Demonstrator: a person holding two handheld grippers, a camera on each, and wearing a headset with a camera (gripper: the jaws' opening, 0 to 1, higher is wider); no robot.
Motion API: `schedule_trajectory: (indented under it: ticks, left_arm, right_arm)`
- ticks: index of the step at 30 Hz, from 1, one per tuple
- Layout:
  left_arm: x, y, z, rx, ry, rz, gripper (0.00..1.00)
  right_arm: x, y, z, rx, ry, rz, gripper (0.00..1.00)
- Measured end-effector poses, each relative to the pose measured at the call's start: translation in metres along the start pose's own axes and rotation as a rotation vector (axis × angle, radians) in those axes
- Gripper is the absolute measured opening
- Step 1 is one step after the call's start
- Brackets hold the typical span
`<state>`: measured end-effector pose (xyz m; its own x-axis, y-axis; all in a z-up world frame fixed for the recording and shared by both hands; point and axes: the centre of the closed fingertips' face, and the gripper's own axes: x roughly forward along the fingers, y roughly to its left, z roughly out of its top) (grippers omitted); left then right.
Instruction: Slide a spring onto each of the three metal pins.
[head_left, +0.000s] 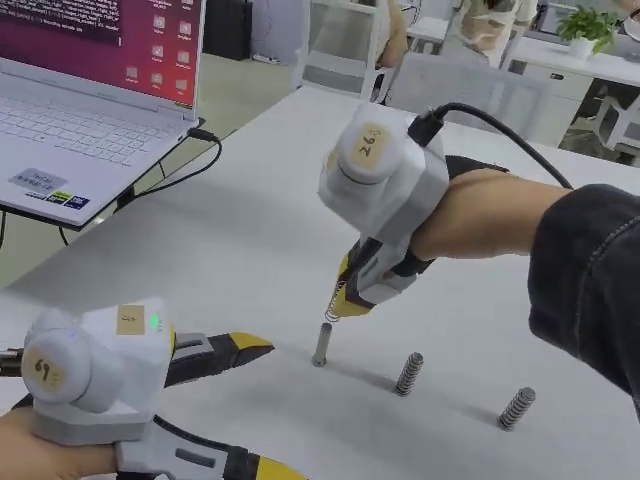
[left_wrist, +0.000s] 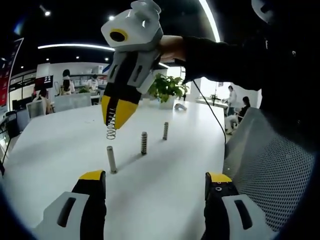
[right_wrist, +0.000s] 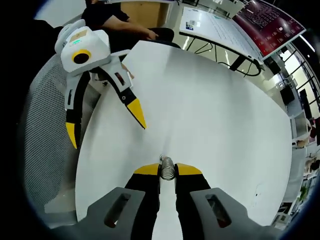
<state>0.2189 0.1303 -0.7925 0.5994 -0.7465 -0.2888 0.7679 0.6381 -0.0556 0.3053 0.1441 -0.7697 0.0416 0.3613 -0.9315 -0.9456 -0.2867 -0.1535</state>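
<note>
A white table (head_left: 250, 200) held 3 upright metal pins in a short row. The right gripper (head_left: 350, 290), gripped in a person's hand (head_left: 480, 215) with a dark sleeve, pointed down at the table. Its yellow-tipped jaws were pinched on a small coil spring (head_left: 333, 308). The spring hung just above the top of the bare pin (head_left: 321, 345), which stood at the end of the row nearest the left gripper (head_left: 262, 408). In the left gripper view, a small gap showed between the spring's lower end and the top of that pin.

The middle pin (head_left: 408, 374) and the far pin (head_left: 516, 408) each already wore a spring along its length.

The left gripper sat low at the near left of the head view. Its 2 jaws were spread wide with nothing between them, and they pointed toward the pins. In its own view the jaws rose at either side of the picture, and the row of 3 pins receded between them.

In the right gripper view, the spring was clamped between the 2 yellow tips, with a few coils sticking out past them. The left gripper lay beyond it to the left, jaws apart.

An open laptop (head_left: 90, 90) stood at the far left of the table with a black cable (head_left: 190, 170) plugged into its side. A grey mesh chair (left_wrist: 270, 165) stood beside the table, and a green plant (left_wrist: 167, 87) stood at the table's far end.
</note>
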Motion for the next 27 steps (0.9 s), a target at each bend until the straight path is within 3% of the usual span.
schedule_trajectory:
  ticks: [27]
  left_arm:
    - [-0.004,0.001,-0.003,-0.011,0.005,0.008,0.73]
  right_arm:
    - [0.019,0.010,-0.002,0.009,0.032,0.047,0.08]
